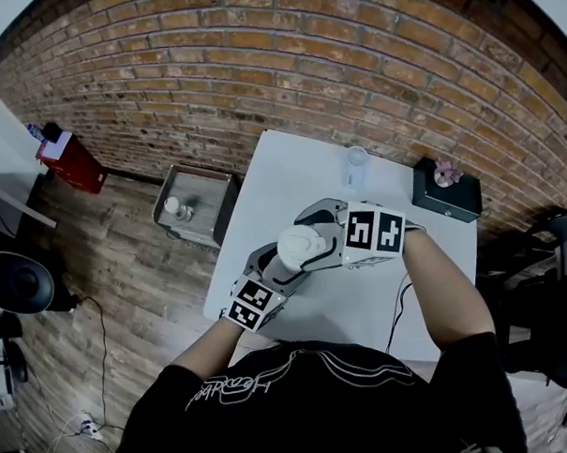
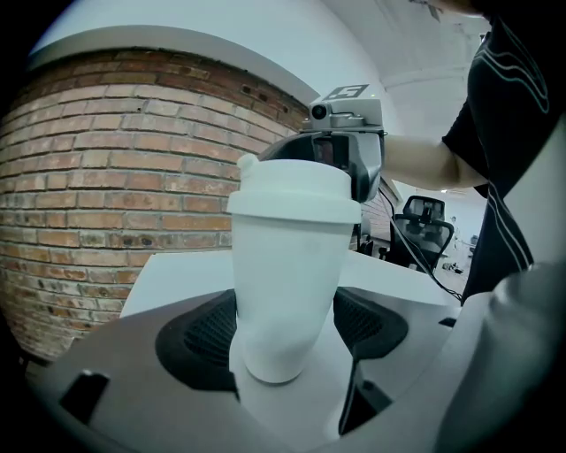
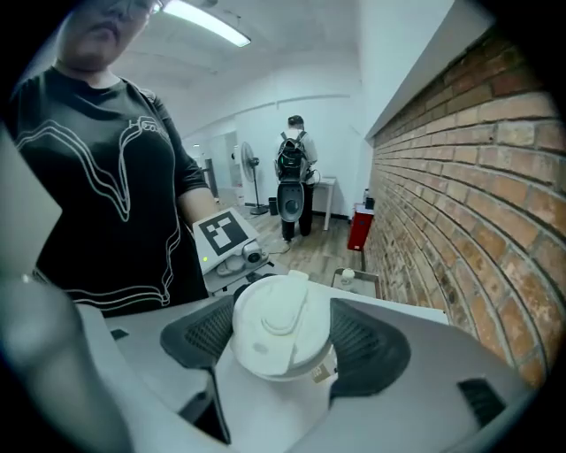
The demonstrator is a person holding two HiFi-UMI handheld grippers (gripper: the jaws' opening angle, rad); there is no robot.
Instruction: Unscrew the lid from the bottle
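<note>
We found the left gripper closed on the lower body of the white bottle, a pad pressed against each side. It held the bottle roughly upright over the near part of the white table, close in front of the person. The right gripper reached the bottle from above. Its jaws stood wide apart but were closed on the lid, with a pad bearing on either side of it. The lid sat square on the bottle's neck, and we could make out no gap or tilt. We judged the task begun but unfinished: both grips were set, the lid was not yet off, and turning and lifting it clear remained.
</note>
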